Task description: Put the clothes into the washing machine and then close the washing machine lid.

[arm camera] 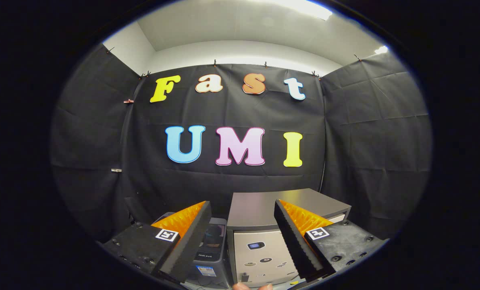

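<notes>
The gripper (243,235) is wide open and holds nothing. Beyond its fingers stands a grey washing machine (264,245) with its flat lid (280,207) down. No clothes are visible, so this fits either a start or a finish.

Black cloth wall (364,133) on three sides, pinned along top with small clips (215,63). White ceiling (240,30) above, bright light strip (304,7). Pale box (264,253) with flat grey top low against back cloth, possibly a small display on front.

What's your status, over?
Gripper open, holding nothing. Grey appliance, flat top shut, just ahead between the fingers. Smaller dark unit beside it. No clothes seen.
</notes>
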{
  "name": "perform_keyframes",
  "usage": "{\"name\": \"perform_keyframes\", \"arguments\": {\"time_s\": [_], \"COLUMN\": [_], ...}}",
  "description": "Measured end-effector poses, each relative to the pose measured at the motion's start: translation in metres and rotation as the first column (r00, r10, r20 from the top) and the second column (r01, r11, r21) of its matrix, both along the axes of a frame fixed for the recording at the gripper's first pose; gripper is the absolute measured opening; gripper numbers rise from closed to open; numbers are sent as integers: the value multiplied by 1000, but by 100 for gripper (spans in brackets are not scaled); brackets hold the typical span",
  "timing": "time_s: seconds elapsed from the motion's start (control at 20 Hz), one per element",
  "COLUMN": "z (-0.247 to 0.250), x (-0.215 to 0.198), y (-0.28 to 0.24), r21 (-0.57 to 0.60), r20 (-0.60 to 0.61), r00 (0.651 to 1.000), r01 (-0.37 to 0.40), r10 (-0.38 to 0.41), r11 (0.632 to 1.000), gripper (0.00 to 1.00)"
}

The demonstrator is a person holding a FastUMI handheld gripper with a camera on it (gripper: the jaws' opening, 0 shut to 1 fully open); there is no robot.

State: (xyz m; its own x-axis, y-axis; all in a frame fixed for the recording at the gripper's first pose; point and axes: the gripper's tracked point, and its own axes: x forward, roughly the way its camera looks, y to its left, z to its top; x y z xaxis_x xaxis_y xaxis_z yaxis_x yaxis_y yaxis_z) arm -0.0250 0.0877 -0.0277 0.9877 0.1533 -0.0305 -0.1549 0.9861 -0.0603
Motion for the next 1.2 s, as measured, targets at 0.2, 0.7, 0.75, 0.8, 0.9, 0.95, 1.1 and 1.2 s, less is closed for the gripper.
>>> {"name": "perform_keyframes", "arguments": {"time_s": [0.2, 0.7, 0.75, 0.8, 0.9, 0.95, 1.1, 1.2], "z": [-4, -18, -18, -20, -19, -17, -15, -17], "x": [0, 3, 3, 3, 2, 1, 1, 0], "y": [0, -3, -3, -4, -3, -2, -3, -3], "r21": [-12, -12, -14, -13, -6, -4, 4, 1], "r20": [-10, -38, -40, -41, -39, -34, -29, -33], "r00": [1000, 999, 999, 999, 999, 999, 1000, 999], "r01": [-4, 0, 2, 2, -1, -3, -4, -6], "r10": [4, -1, -3, -3, 0, 3, 4, 6], "r11": [1000, 1000, 1000, 1000, 1000, 1000, 1000, 1000], "gripper": [99, 99, 99, 99, 99, 99, 99, 99]}}
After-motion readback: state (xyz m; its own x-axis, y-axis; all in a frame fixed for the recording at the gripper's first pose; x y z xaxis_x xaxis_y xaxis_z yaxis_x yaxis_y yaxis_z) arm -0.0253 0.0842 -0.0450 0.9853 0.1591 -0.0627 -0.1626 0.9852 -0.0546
